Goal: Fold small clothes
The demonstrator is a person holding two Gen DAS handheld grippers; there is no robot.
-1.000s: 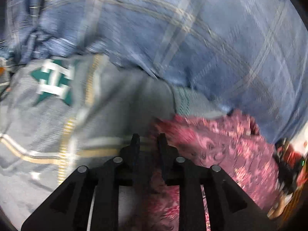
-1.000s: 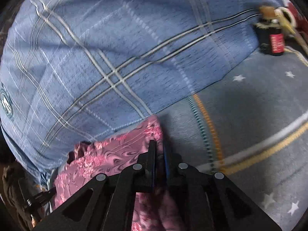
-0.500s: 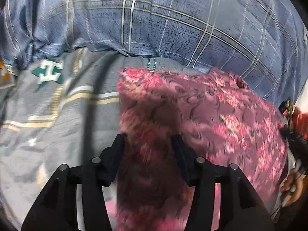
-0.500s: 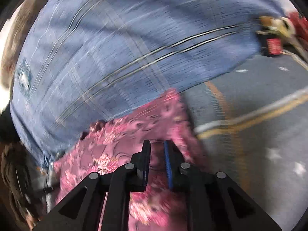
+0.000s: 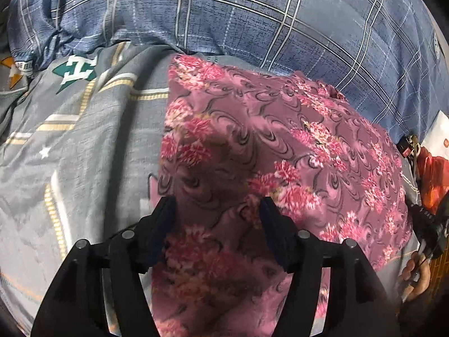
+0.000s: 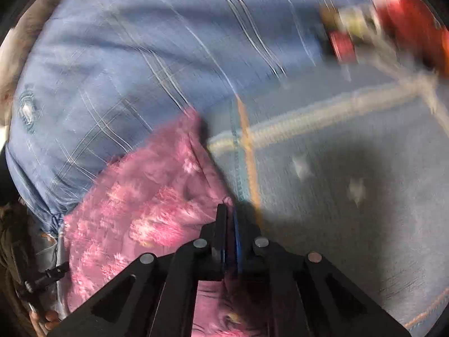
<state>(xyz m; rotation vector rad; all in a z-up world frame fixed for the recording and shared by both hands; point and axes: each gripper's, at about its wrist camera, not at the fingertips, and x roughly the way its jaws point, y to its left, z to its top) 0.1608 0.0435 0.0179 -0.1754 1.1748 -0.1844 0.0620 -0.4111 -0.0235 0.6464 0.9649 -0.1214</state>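
Note:
A pink floral garment [image 5: 280, 151] lies spread on the grey bedsheet [image 5: 84, 154], its far edge against a blue plaid pillow [image 5: 252, 16]. My left gripper [image 5: 217, 205] is open, its fingers standing wide apart over the garment's near left part. In the right wrist view, which is blurred, the garment [image 6: 146, 196] fills the lower left. My right gripper [image 6: 228, 213] is shut on the garment's right edge, with the cloth pinched between the fingers.
The blue plaid pillow [image 6: 126, 56] fills the far side in both views. A dark bottle with a red label [image 6: 342, 45] and a red item [image 6: 415, 25] lie at the far right. A hand [image 5: 415, 275] shows at the lower right.
My left gripper has opened and let go of the garment, which now lies spread flat. My right gripper has closed tighter on the garment's edge and is moving, which blurs its view.

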